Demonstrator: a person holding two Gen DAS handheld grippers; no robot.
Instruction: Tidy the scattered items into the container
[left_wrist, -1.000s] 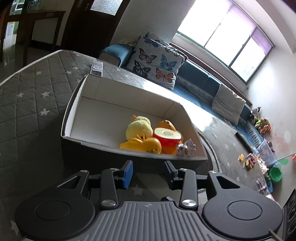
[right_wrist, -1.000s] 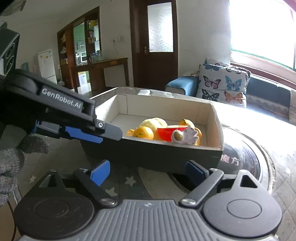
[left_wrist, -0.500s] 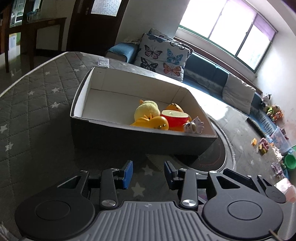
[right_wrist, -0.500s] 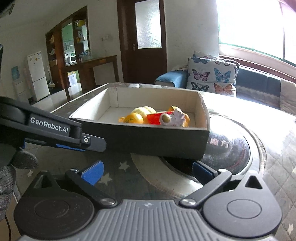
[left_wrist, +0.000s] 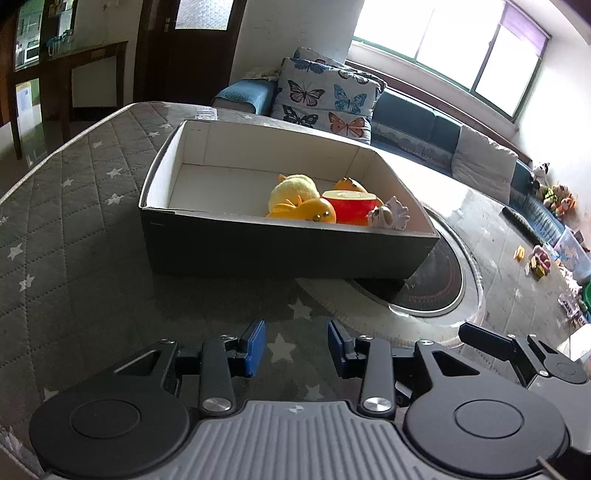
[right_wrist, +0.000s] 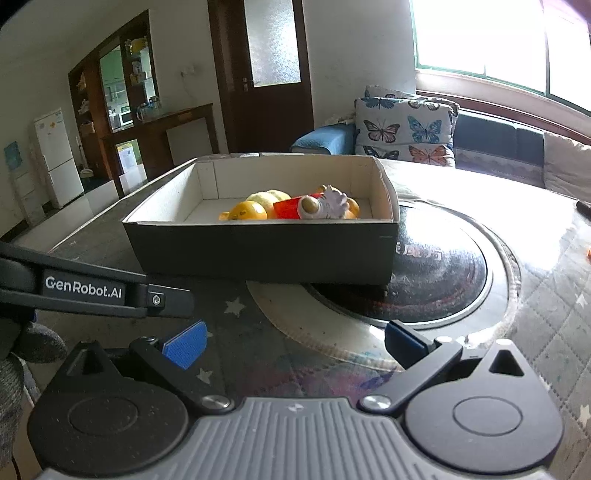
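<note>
A black cardboard box with a white inside (left_wrist: 258, 251) (right_wrist: 258, 247) stands on the grey quilted table. In it lie a yellow plush (left_wrist: 293, 188), an orange rubber duck (left_wrist: 314, 212) (right_wrist: 247, 212), a red cup (left_wrist: 349, 205) (right_wrist: 290, 208), an orange (left_wrist: 349, 183) and a small white toy (left_wrist: 391, 216) (right_wrist: 325, 205). My left gripper (left_wrist: 296, 345) is open and empty, low over the table in front of the box. My right gripper (right_wrist: 295, 345) is open wide and empty, beside it to the right.
A round black hotplate (left_wrist: 436, 280) (right_wrist: 439, 273) is set in the table under the box's right corner. A remote (left_wrist: 205, 112) lies at the far table edge. A sofa with butterfly cushions (right_wrist: 406, 125) stands behind. Toys litter the floor (left_wrist: 539, 258) at right.
Both grippers have drawn back from the box and dropped lower toward the table. The left gripper's body now sits further from the box in the right wrist view. The box contents have not moved.
</note>
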